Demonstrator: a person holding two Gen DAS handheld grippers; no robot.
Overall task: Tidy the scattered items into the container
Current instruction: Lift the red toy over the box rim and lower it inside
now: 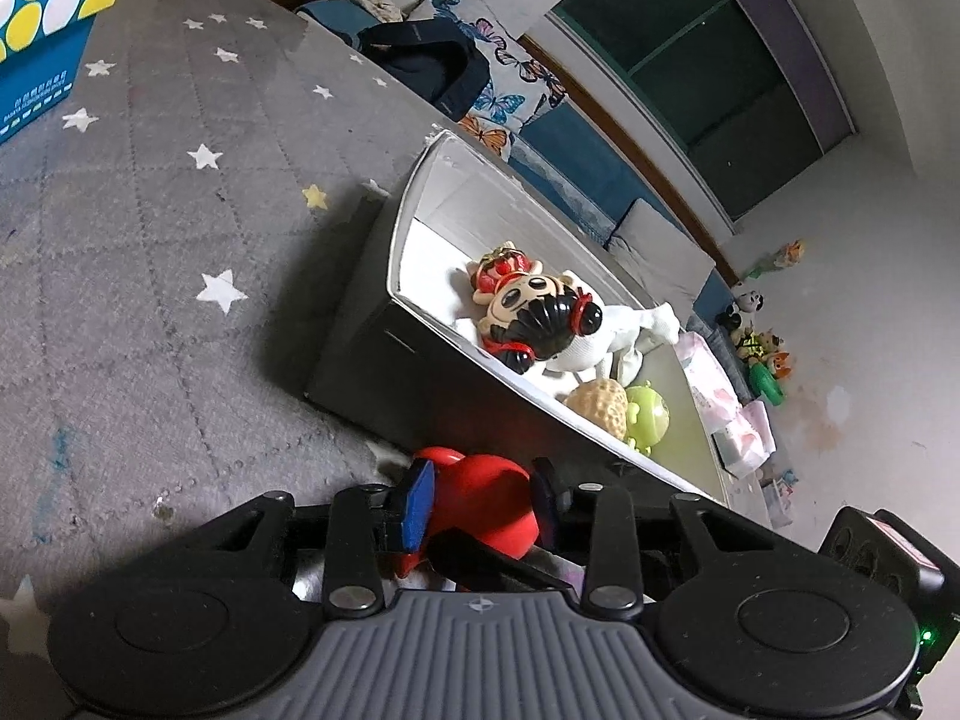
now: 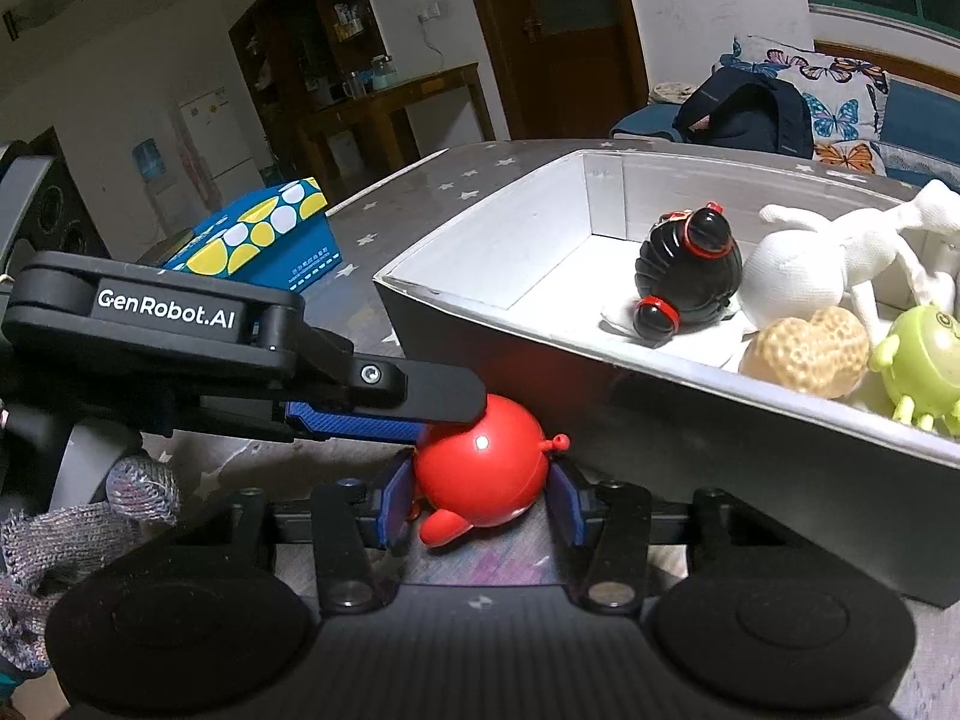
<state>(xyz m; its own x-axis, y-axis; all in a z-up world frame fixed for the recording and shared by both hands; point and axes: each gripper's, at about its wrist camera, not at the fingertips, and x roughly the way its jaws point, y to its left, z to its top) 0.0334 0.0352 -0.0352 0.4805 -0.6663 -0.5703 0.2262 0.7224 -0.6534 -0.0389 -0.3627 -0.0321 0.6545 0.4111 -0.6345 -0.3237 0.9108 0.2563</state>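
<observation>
A round red toy (image 2: 480, 471) sits on the grey star-patterned mat just in front of the white-lined box (image 2: 498, 252). Both grippers close around it. My right gripper (image 2: 480, 504) has its blue pads against the toy's two sides. My left gripper (image 1: 480, 501) comes in from the left in the right wrist view (image 2: 420, 414) and its pads also press the red toy (image 1: 480, 504). The box (image 1: 408, 228) holds a black-haired doll head (image 1: 528, 315), a white figure (image 2: 804, 276), a tan bumpy toy (image 2: 810, 354) and a green toy (image 2: 924, 366).
A blue box with yellow and white ovals (image 1: 42, 30) stands at the mat's far corner. A dark backpack (image 1: 432, 66) and butterfly cushion (image 1: 516, 96) lie on the sofa behind. Small toys (image 1: 762, 342) sit on the floor.
</observation>
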